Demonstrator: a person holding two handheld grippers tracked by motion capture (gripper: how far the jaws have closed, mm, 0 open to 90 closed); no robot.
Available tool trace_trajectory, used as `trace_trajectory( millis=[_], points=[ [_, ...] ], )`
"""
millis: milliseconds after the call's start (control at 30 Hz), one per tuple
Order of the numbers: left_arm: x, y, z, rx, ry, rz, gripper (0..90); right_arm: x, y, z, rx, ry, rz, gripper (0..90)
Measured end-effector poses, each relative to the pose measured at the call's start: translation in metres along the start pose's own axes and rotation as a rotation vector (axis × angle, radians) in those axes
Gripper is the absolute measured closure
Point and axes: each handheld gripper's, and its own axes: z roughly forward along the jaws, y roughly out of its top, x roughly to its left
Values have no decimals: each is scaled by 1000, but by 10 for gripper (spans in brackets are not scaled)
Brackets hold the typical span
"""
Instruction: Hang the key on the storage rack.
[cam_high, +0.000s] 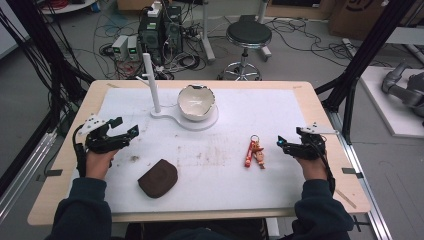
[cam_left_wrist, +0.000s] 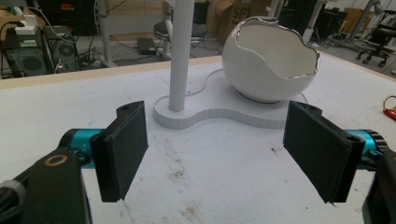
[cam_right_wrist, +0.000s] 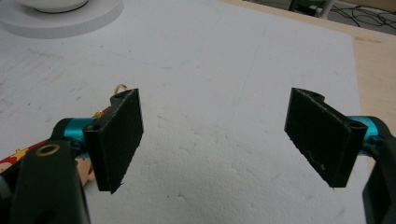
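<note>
Little legible text is offered across the views. In the left gripper view, pale letters that may be read as "SFI" are printed on a brown cardboard box (cam_left_wrist: 233, 11) on the floor beyond the table's far edge, the characters small and soft, so the reading is uncertain. In the high view, a large dark mark is seen on another cardboard box (cam_high: 357, 15) at the top right, cut off by the frame and not readable. A yellow star is printed on the red keychain charm (cam_right_wrist: 16, 156) in the right gripper view; no words can be made out on it.
</note>
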Motion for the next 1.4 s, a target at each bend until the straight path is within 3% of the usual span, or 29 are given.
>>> trace_trajectory(
  millis=[333, 667, 867, 1033, 1200, 1300, 1400],
  points=[
    [0, -1, 2, 5, -1, -4, 219, 0, -1, -2, -5, 2, 5, 197],
    [1, -1, 2, 13, 17, -5, 219, 3, -1, 1, -3, 38, 9, 197],
    [-1, -1, 3, 10, 10, 7, 219, 11, 1, -2, -12, 51, -3, 197],
    [0, -1, 1, 7, 7, 1, 219, 26, 2, 7, 28, 68, -47, 196],
    [-1, -1, 2, 13, -6, 7, 219, 43, 3, 14, 60, 132, -67, 196],
    [0, -2, 3, 13, -4, 3, 219, 55, 0, 20, 75, 201, -38, 197],
    [0, -3, 5, 18, -5, -1, 219, 61, -3, 26, 113, 208, -42, 219]
  ],
)
